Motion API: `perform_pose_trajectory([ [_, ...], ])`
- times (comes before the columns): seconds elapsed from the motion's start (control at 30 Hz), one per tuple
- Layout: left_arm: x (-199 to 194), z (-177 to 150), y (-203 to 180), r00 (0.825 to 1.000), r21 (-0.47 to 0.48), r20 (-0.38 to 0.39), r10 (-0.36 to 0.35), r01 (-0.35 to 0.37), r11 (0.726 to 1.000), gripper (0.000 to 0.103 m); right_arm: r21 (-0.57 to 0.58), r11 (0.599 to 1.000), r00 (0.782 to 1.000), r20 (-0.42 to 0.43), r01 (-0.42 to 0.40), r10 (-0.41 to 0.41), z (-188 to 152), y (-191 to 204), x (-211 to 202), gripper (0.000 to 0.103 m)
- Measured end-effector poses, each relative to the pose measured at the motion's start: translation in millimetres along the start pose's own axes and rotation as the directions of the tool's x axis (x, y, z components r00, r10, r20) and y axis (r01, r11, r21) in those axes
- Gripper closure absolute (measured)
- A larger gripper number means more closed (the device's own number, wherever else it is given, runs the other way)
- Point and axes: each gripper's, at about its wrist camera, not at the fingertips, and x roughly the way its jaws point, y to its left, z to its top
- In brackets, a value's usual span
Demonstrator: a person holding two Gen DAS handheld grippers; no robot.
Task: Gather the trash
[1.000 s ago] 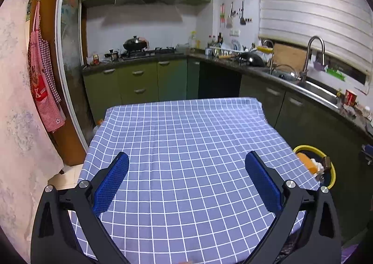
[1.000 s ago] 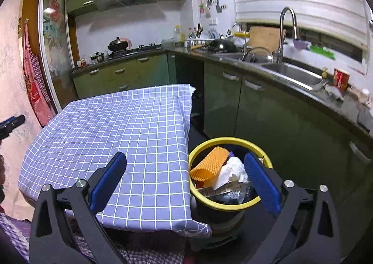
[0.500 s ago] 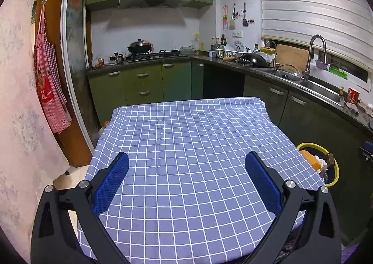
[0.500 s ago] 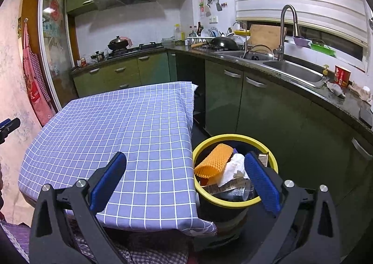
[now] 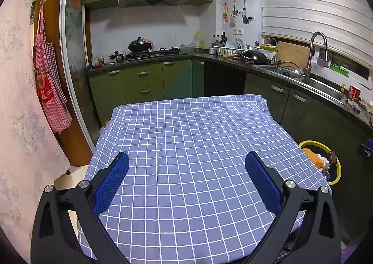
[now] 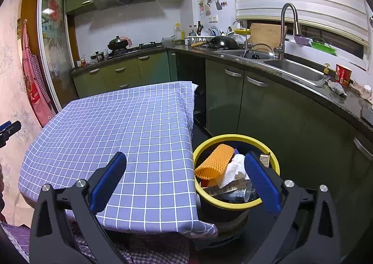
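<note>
Both grippers are spread wide and hold nothing: the left gripper hangs above the checked tablecloth, which shows no litter anywhere between or ahead of its jaws, and the right gripper straddles the table's corner, one jaw over the cloth and the other over the yellow-rimmed bin. The trash is in that bin, below and just inside the right-hand jaw: a rolled orange mesh mat, crumpled white paper leaning against it, a printed wrapper and what looks like a clear plastic bottle underneath (hard to make out). As a judgement, all of it is light. The mesh roll should be springy and easy to pinch across its middle; the paper is soft and will crush to whatever the pads close on; the wrapper is probably slick, so an edge or fold is the better hold; the bottle would want a grip across its body. With the table bare, the collecting seems essentially done.
</note>
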Motion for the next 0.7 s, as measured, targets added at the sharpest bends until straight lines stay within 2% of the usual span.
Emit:
perform_pose_trajectory([
  [0.7,1.8,-4.8,2.8,1.0,0.004,-0.007,0.0,0.0,1.0,0.005,-0.005,1.0,1.0,-0.005,-0.007,0.007,1.3,2.4,2.2,0.007],
])
